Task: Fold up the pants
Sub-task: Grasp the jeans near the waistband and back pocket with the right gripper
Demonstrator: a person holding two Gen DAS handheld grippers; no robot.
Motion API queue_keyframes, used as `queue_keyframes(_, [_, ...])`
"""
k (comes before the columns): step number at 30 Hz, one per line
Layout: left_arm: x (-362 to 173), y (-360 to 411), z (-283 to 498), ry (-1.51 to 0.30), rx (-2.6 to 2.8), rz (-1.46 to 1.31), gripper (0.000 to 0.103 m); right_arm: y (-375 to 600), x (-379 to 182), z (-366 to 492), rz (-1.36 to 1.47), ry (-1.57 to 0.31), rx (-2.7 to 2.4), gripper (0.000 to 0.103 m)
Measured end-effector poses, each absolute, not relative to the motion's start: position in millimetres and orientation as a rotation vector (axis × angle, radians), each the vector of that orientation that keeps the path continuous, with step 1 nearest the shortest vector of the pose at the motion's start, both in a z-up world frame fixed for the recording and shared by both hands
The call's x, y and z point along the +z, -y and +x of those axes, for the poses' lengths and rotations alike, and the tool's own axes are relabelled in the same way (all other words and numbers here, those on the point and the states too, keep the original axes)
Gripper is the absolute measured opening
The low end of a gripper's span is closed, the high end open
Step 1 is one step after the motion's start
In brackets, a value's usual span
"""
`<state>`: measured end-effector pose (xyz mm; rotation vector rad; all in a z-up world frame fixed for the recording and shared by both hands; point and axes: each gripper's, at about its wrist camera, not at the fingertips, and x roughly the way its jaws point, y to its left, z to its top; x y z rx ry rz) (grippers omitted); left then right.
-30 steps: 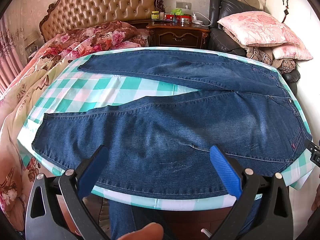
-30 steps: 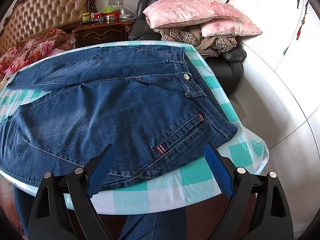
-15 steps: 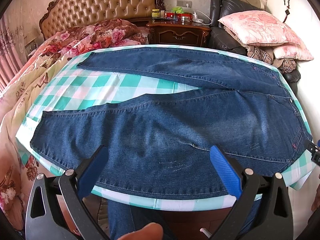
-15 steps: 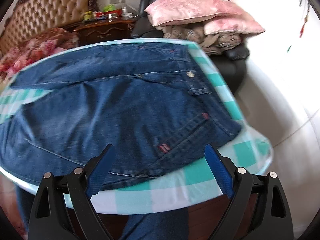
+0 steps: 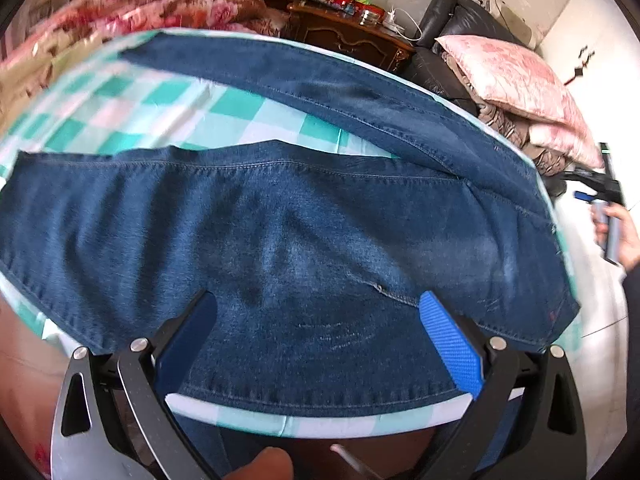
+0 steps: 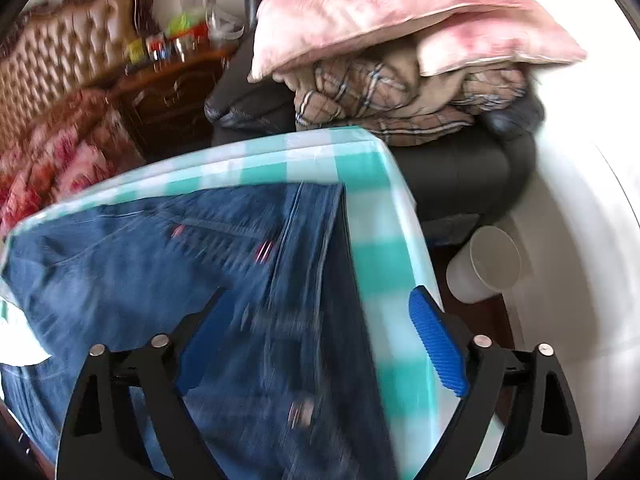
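Note:
Dark blue jeans (image 5: 304, 240) lie spread flat on a round table with a green-and-white checked cloth (image 5: 132, 104), legs apart toward the left, waist at the right. My left gripper (image 5: 320, 320) is open and empty, low over the near leg at the table's front edge. My right gripper (image 6: 320, 312) is open and empty, over the jeans' waistband (image 6: 308, 248) near the table's right edge. The right wrist view is blurred. The right gripper and the hand holding it also show in the left wrist view (image 5: 600, 196), past the waist end.
A bed with a floral cover (image 5: 168, 4) lies behind left. A wooden nightstand (image 5: 352, 32) and a black chair piled with pink pillows (image 6: 400, 20) and plaid blankets stand behind. A white cup (image 6: 488, 264) lies on the floor right of the table.
My right gripper has swung right and forward, from the near pocket to over the waistband at the table's right edge. My left gripper has dropped closer to the near leg and tilted.

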<state>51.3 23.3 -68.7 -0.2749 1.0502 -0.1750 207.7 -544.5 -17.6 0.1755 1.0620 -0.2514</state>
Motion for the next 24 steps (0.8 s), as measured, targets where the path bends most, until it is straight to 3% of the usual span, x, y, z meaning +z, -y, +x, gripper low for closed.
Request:
queue_keyframes(9, [-78.5,-58.2,82.5,-1.057,-0.123,-0.317,0.1,572.2,-68.4,286.0,0.142,-1.153,-0.246,0.074])
queue_keyframes(11, [-76.0,-62.5,89.0,-1.048,-0.123,-0.315,0.1,571.5,-75.7,291.8,0.155,-1.163,-0.201,0.051])
queue_keyframes(12, [-74.4,-63.9,93.0,-1.043,-0.127,-0.314,0.1,565.3,-75.4,292.0,0.106,-1.149,-0.204,0.046])
queue_keyframes(14, [-72.2,-66.5,105.1,-1.04,-0.149,-0.316,0.098,560.8,-73.1,294.0,0.094,-1.139,-0.161,0.018])
queue_keyframes(15, [-70.6,-67.8,114.1,-1.04,-0.16,-0.321,0.096,559.8,-66.9,292.2,0.092,-1.121,-0.167,0.013])
queue_keyframes(18, [-59.3,-76.9,149.6,-1.022,-0.176,-0.33,0.086,554.3,-34.6,273.6,0.121,-1.008,-0.141,0.013])
queue_keyframes(24, [-29.7,-128.7,281.4,-0.976,-0.171,-0.477,0.082,514.8,43.8,193.4,0.141,-0.8,0.0,0.012])
